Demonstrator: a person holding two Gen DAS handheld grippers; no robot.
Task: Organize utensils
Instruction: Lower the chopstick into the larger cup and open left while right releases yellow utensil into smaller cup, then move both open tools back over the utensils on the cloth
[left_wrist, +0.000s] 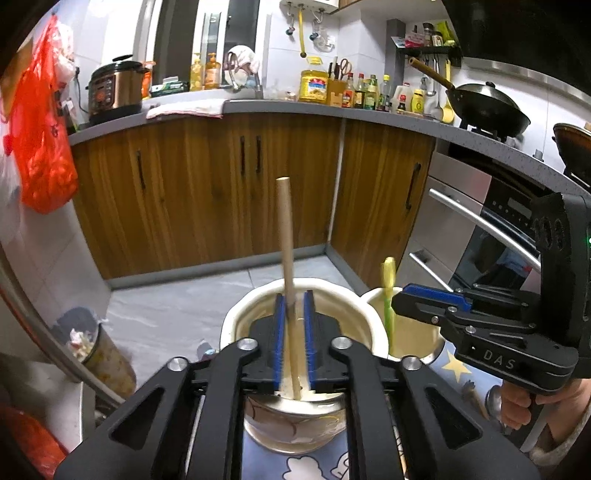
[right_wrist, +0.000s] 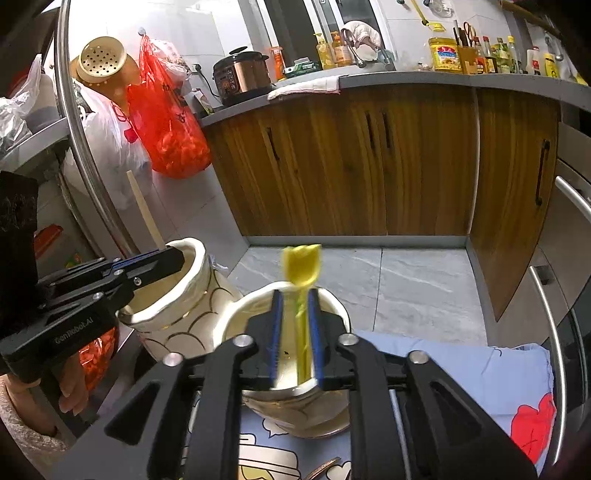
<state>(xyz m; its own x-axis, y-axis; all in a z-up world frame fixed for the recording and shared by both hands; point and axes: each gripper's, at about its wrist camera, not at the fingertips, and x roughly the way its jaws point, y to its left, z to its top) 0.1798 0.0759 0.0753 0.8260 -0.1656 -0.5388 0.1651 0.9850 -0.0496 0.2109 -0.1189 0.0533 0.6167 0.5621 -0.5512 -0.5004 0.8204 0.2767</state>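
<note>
Two cream ceramic jars stand side by side on a blue patterned cloth (right_wrist: 480, 369). My left gripper (left_wrist: 293, 295) hangs over the left jar (left_wrist: 240, 314), jaws slightly apart. A wooden stick (left_wrist: 284, 221) stands in that jar between the pads, with a gap on its right side. My right gripper (right_wrist: 294, 293) is over the right jar (right_wrist: 236, 310). A yellow-green utensil (right_wrist: 301, 266) with a tulip-shaped top stands in that jar between the pads, slightly blurred, with gaps on both sides. Each wrist view shows the other gripper from the side: the right gripper (left_wrist: 397, 299), the left gripper (right_wrist: 177, 258).
Metal spoons (left_wrist: 493, 400) lie on the cloth near the hand holding the right gripper. Beyond the table's edge lie a tiled floor, wooden cabinets (left_wrist: 221, 192) and a trash bin (left_wrist: 92, 343). An oven with a metal handle (left_wrist: 480, 221) is at right; a red bag (right_wrist: 166, 122) hangs left.
</note>
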